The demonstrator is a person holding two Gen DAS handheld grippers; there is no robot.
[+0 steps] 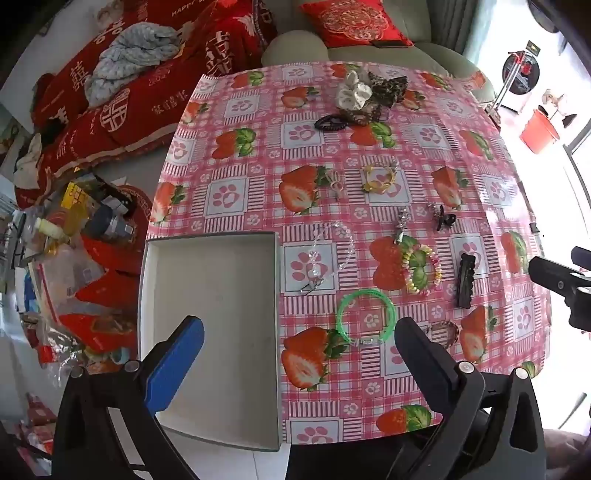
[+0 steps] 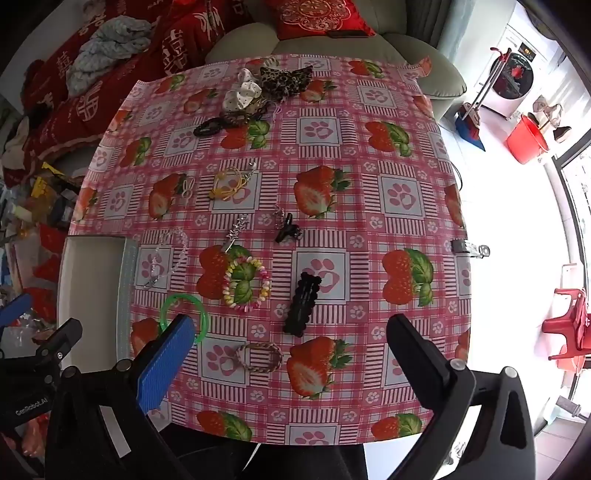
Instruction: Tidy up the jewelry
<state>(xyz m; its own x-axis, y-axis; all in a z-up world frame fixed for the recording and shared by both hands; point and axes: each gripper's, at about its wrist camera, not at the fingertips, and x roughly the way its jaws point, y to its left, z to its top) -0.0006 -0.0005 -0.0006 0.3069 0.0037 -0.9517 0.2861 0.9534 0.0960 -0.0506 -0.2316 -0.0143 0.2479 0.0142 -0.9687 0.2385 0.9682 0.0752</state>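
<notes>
A white open box (image 1: 221,295) sits at the table's near left edge; it also shows in the right wrist view (image 2: 92,280). Jewelry lies on the strawberry cloth: a green bangle (image 1: 365,317) (image 2: 201,315), a pastel bead bracelet (image 1: 423,271) (image 2: 245,282), a braided bracelet (image 2: 258,356), a black hair clip (image 1: 466,280) (image 2: 303,302), a clear bead necklace (image 1: 325,258), a yellow bracelet (image 1: 378,179), a small black claw clip (image 2: 286,229). My left gripper (image 1: 299,350) is open above the box's right edge. My right gripper (image 2: 288,347) is open above the braided bracelet.
Scrunchies (image 1: 365,94) and a black hair tie (image 1: 330,122) lie at the table's far end. A sofa with red cushions (image 1: 354,22) stands behind. Red bedding and clutter (image 1: 92,221) fill the floor at left. A red bucket (image 2: 526,138) stands at right.
</notes>
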